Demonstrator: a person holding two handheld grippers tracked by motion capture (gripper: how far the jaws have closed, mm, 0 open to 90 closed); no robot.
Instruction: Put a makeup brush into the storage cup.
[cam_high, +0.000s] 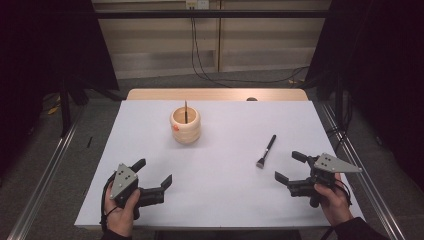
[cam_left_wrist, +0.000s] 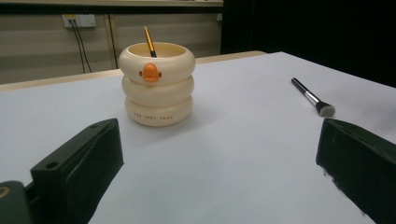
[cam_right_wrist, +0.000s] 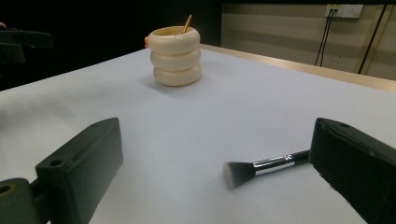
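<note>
The brush (cam_high: 266, 151) lies flat on the bench (cam_high: 220, 200), at about four o'clock from the cup (cam_high: 185, 125); it looks light, stiff and thin, so I'd pinch its black handle mid-length. My right claw (cam_high: 290, 167) sits just beside its bristles, wide open and empty; my left claw (cam_high: 152, 174) likewise.

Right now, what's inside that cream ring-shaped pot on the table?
The cream pot holds one thin stick-like handle, orange-brown with a dark lower part, leaning against the rim. Its lower end and the pot's bottom are hidden by the wall.
</note>
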